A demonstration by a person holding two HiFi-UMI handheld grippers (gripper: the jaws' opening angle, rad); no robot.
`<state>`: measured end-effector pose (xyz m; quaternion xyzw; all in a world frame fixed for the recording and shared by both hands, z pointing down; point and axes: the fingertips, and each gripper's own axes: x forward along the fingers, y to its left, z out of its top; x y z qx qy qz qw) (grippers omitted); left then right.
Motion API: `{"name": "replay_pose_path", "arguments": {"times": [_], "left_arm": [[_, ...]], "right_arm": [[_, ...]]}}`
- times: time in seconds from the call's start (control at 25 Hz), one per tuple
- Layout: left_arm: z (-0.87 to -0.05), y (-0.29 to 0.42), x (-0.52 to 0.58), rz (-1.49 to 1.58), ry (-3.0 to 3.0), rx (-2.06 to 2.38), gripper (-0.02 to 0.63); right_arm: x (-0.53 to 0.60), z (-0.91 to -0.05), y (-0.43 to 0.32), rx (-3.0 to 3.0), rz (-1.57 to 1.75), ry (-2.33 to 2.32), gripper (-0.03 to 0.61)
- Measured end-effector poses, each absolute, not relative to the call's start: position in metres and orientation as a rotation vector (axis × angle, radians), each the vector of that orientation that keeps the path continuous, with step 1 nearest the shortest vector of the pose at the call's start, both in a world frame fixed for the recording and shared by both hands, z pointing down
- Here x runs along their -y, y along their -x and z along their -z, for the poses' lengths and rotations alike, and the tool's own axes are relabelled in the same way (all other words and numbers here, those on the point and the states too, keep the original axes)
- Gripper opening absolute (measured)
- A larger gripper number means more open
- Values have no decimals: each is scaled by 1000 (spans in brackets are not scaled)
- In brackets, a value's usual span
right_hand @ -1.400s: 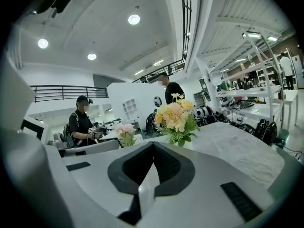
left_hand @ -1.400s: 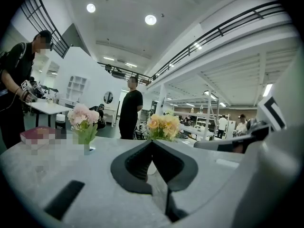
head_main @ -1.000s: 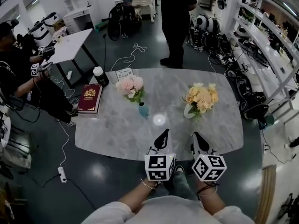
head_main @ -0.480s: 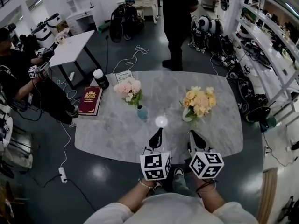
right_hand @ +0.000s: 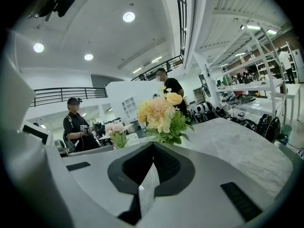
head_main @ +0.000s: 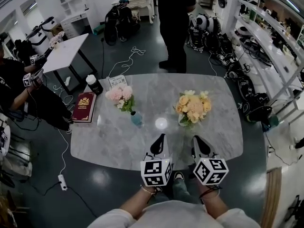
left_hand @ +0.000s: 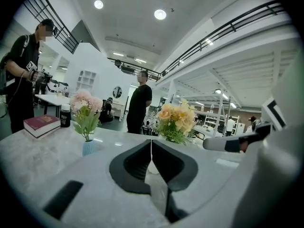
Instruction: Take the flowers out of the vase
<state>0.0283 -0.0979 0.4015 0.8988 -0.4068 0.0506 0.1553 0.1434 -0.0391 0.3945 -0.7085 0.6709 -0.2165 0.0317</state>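
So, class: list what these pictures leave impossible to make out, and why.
- Yellow flowers: right gripper view, the right gripper hides their vase.
- Card: head view, print too small to read.
- Red book: head view, title too small.
- Standing person: head view, cut off by top edge.

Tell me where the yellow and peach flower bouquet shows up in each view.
Head view: yellow and peach flower bouquet, just right of centre.
Left gripper view: bouquet, right of centre, mid-height.
Right gripper view: bouquet, at centre.
Shared landmark: pink flower bouquet, left of it in every view.
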Motion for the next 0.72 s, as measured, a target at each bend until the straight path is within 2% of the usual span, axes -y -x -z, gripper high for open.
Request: {"name": "replay_pose_path", "arguments": {"times": [0.16, 0.28, 0.72], "left_arm": [[-420, -36, 100, -185, -2562, 1141, 13], [-439, -45, 103, -208, -2559, 1091, 99], [-486, -88, 117, -261, -2651, 964, 184]], "right_arm": [[31, -407, -153, -2054, 700, 2202, 5], [29, -419, -162, -2047, 716, 2213, 5], [30, -456, -189, -2040, 766, 2216, 5]]}}
